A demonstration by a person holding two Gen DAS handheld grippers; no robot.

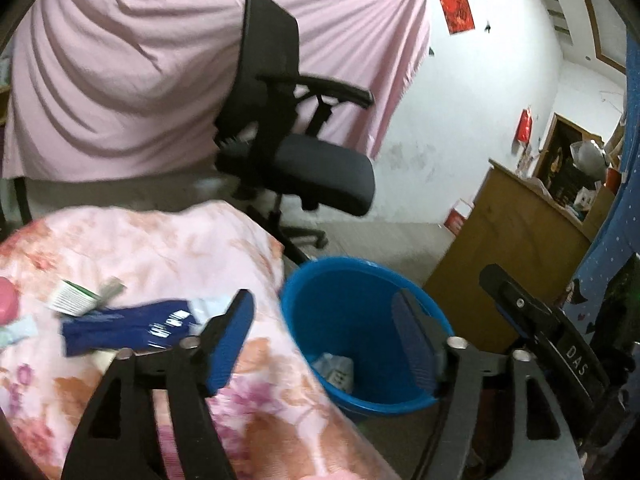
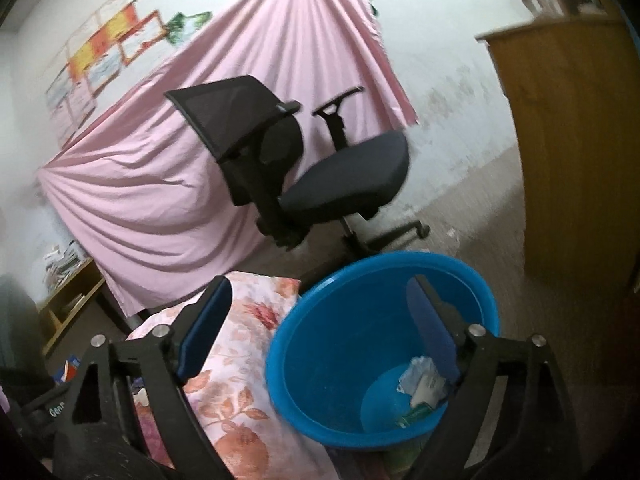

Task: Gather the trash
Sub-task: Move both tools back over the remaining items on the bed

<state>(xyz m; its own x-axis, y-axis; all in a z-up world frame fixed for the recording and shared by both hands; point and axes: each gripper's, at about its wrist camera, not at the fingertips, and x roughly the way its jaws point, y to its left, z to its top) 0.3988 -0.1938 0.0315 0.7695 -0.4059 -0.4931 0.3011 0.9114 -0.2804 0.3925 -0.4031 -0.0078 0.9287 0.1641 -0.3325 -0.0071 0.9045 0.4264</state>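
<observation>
A blue bin (image 1: 344,312) stands on the floor beside a table with a floral cloth (image 1: 160,248). Crumpled paper and wrappers (image 2: 420,384) lie at the bin's bottom. On the cloth lie a dark blue packet (image 1: 128,326), a green-and-white box (image 1: 74,298) and a pink thing (image 1: 6,300) at the left edge. My left gripper (image 1: 324,300) is open at the table's corner, its left finger over the cloth and its right finger over the bin, with nothing between them. My right gripper (image 2: 320,286) stands wide open above the bin (image 2: 320,360), empty.
A black office chair (image 1: 304,152) stands behind the bin in front of a hanging pink sheet (image 1: 120,80). A wooden cabinet (image 1: 508,232) is to the bin's right. A low wooden shelf (image 2: 68,300) sits at the far left by the wall.
</observation>
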